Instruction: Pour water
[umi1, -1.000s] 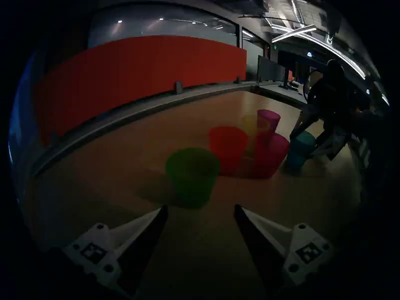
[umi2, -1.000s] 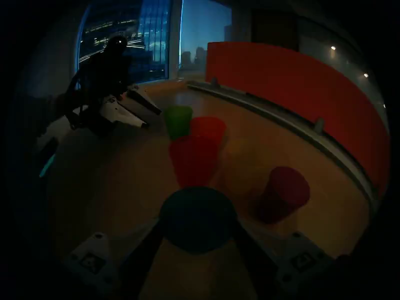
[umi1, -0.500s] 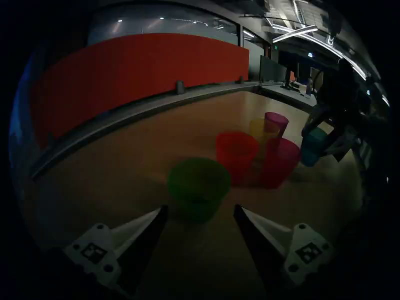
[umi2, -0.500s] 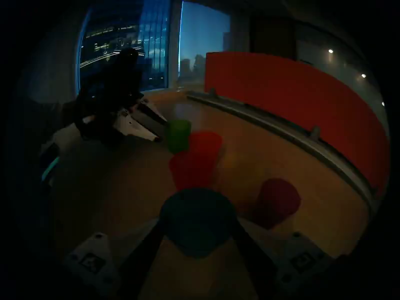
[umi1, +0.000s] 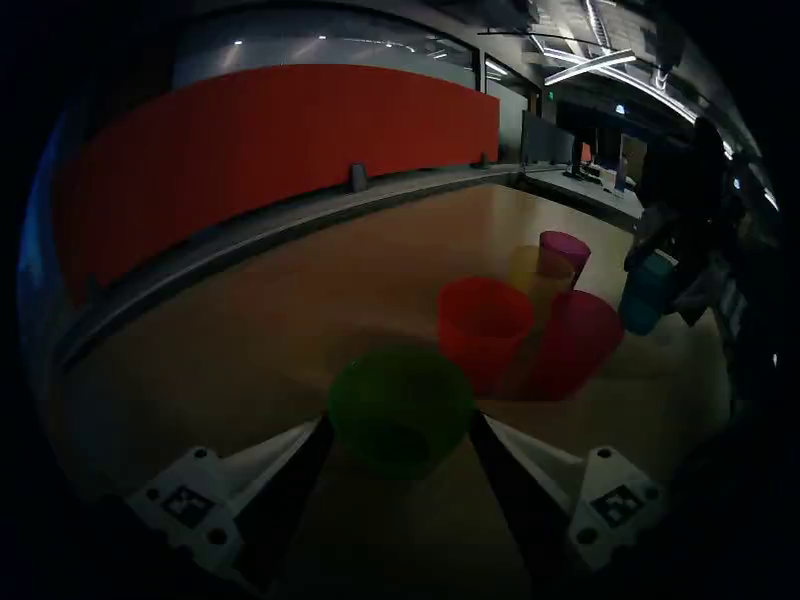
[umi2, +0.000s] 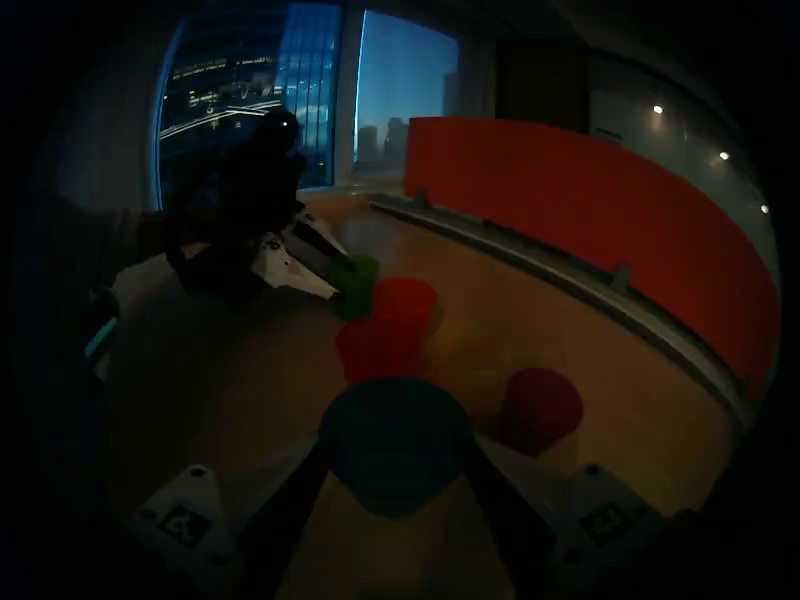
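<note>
A green cup (umi1: 400, 405) stands on the wooden table (umi1: 280, 300), right between the fingertips of my left gripper (umi1: 400, 418), whose fingers are spread wide on either side of it. In the right gripper view the left gripper (umi2: 325, 272) flanks the same green cup (umi2: 353, 285). My right gripper (umi2: 397, 455) is shut on a teal cup (umi2: 397, 440), held up off the table. From the left gripper view the teal cup (umi1: 645, 295) hangs at the far right in the dark right gripper (umi1: 668, 272).
Behind the green cup stand a red cup (umi1: 483, 325), a magenta cup (umi1: 575, 340), a yellow cup (umi1: 523, 268) and a small purple cup (umi1: 563, 250). A red partition (umi1: 280, 140) runs along the table's far edge. A person's dark shape (umi2: 240, 190) holds the left gripper.
My left gripper has moved forward until the green cup sits between its fingertips. The right gripper has lifted the teal cup higher above the table.
</note>
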